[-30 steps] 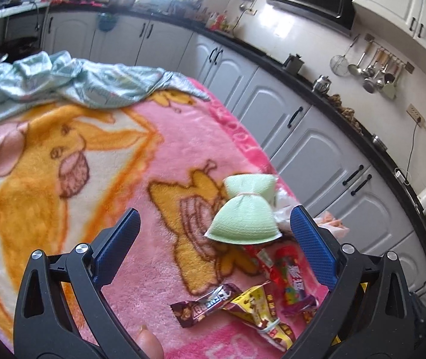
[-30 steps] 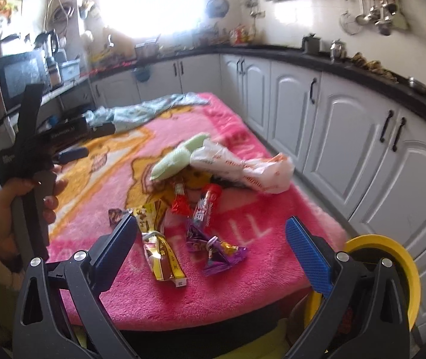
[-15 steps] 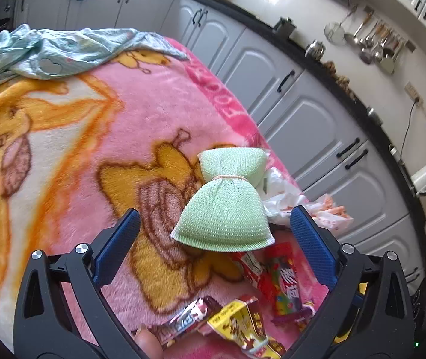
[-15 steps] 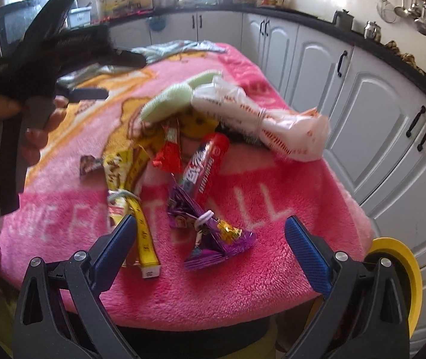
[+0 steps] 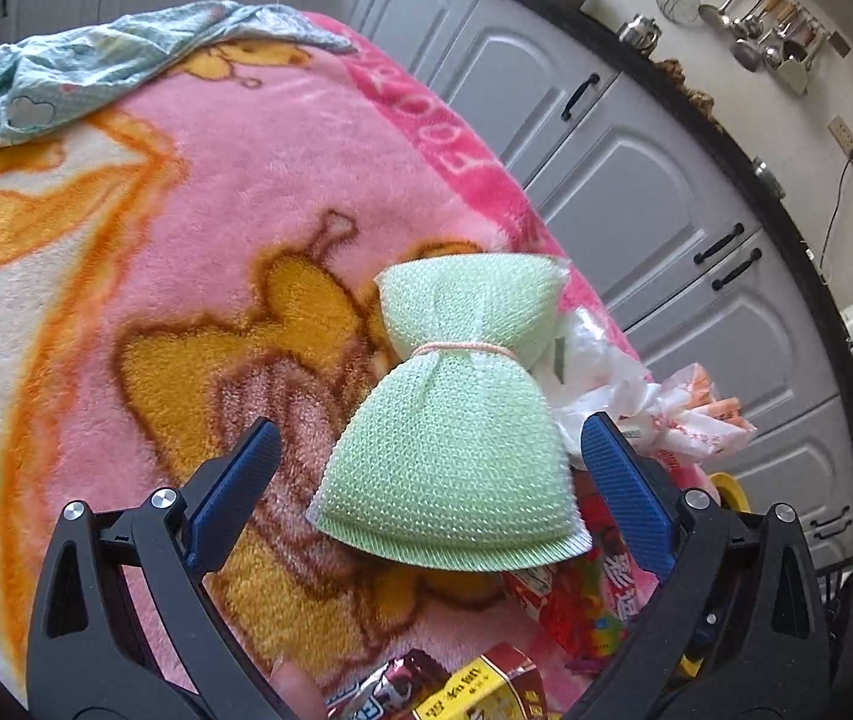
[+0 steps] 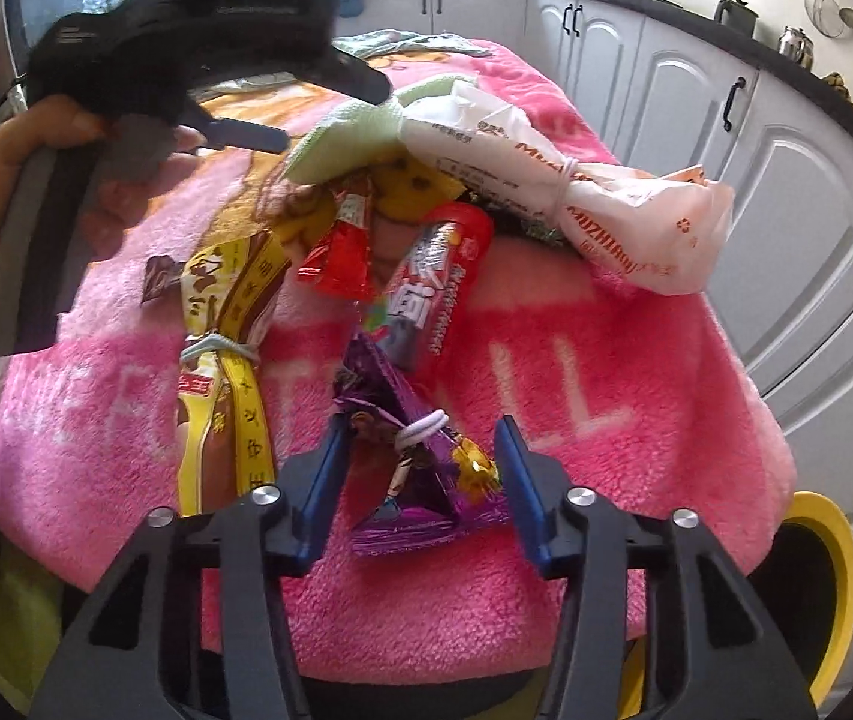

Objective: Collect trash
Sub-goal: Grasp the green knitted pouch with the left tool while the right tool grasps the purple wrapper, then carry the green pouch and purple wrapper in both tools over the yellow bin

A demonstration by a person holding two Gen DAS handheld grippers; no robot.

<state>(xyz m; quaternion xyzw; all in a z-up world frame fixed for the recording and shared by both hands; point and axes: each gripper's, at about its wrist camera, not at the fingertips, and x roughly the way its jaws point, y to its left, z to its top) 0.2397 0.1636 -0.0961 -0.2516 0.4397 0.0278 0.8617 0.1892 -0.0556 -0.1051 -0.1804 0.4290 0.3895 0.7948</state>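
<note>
Right wrist view shows the right gripper [image 6: 420, 468] closing its blue jaws around a crinkly purple snack wrapper tied with a white band [image 6: 420, 480], which lies near the edge of the fluffy pink blanket [image 6: 606, 420], close to the yellow-rimmed bin [image 6: 834, 546]. The left gripper [image 5: 426, 456] is wide open, reaching for the green mesh bundle [image 5: 456, 426].

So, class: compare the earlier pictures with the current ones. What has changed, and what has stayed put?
The right gripper came down over the purple wrapper, jaws closing around it. The left gripper moved in on the green mesh bundle, jaws open. The wrappers, the white bag and the pink blanket stayed put.
</note>
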